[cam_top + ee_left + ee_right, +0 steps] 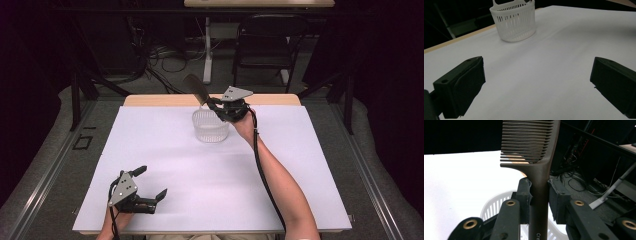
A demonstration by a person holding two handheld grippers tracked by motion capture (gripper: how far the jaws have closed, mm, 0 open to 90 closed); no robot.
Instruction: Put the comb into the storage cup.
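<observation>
The table (150, 200) is covered with a white sheet, and toward its far middle stands a small white slotted basket (210, 127), upright and open at the top. That basket is the target, as I read it, and everything turns on how the comb sits over it.

The right gripper (218, 107) is up at the basket's far right rim, held above it by the person's right hand, arm stretched well across the table. Its jaws are pressed together on the handle of a dark brown comb (195, 89). In the right gripper view the pads clamp the handle from both sides just below where the teeth begin, and the basket's rim shows right beneath them.

The comb's long axis runs up and away from the gripper, slanting to the far left in the high view, so the toothed end stands highest and the handle end points down toward the basket's mouth. The handle end looks close to or just inside the rim; I cannot tell which. To drop it in cleanly, I would judge the comb needs lowering handle first along that same line.

The left gripper (150, 182) rests well apart at the near left corner, jaws spread wide with nothing between them, merely facing the basket from a distance.
</observation>
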